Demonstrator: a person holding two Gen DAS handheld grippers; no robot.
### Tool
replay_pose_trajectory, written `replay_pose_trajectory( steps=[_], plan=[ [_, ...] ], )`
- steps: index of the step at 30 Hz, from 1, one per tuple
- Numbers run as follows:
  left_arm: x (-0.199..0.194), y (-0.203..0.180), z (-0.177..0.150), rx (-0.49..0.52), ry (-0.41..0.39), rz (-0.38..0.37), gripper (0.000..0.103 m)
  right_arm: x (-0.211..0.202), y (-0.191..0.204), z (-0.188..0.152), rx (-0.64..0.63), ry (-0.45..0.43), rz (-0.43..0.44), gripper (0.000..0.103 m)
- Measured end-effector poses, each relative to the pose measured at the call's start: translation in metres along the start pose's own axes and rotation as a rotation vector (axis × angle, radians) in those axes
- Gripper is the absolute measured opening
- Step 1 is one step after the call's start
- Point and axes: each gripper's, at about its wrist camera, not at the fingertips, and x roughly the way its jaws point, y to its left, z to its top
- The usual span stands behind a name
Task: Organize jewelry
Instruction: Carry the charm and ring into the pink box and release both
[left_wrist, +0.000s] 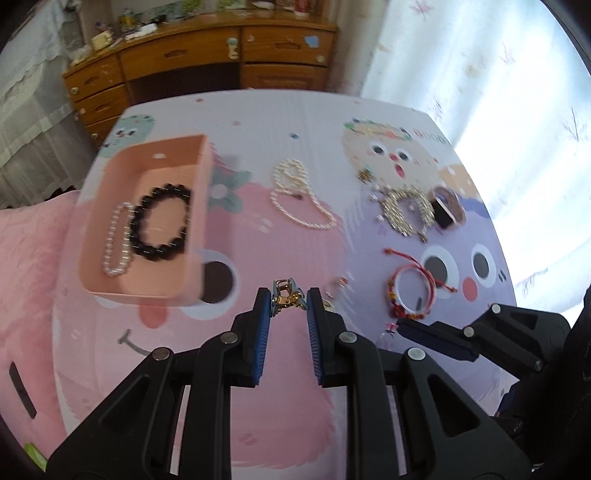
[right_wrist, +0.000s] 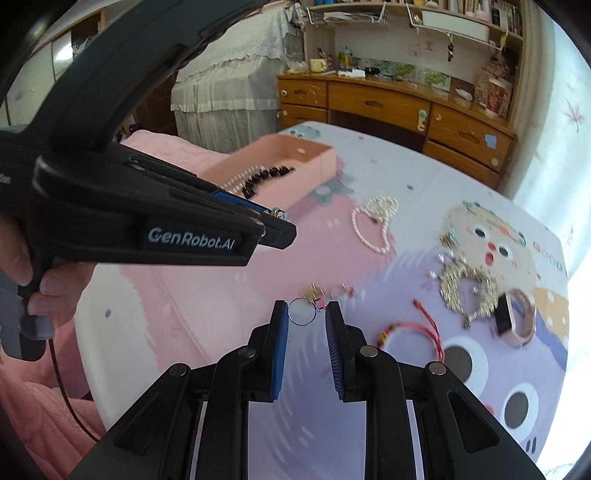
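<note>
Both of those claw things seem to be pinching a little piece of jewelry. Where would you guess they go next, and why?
Probably across to the pink box, to drop both pieces in. The left gripper pinches a small gold clip, and the right gripper holds a thin ring. A black bead bracelet and a pearl bracelet already lie in that box, so it looks like the collecting spot.

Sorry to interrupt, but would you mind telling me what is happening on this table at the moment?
A person is sorting jewelry with two handheld grippers. The left gripper is shut on a small gold and blue clip; the right gripper pinches a thin wire hoop earring. A pink rectangular plastic box already holds a black bead bracelet and a white pearl bracelet. A pearl necklace and other pieces lie on the cartoon-print mat.
</note>
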Motion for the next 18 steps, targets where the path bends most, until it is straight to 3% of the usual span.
replay_pose_trajectory(
  steps=[10, 18],
  plan=[
    [-0.042, 0.071, 0.02, -0.092, -0.103, 0.054, 0.017, 0.012, 0.03, 0.065, 0.001, -0.076, 0.074, 0.021],
    [-0.059, 0.125, 0.022, -0.119, -0.132, 0.047, 0.017, 0.031, 0.064, 0.104, -0.034, -0.069, 0.096, 0.021]
  ],
)
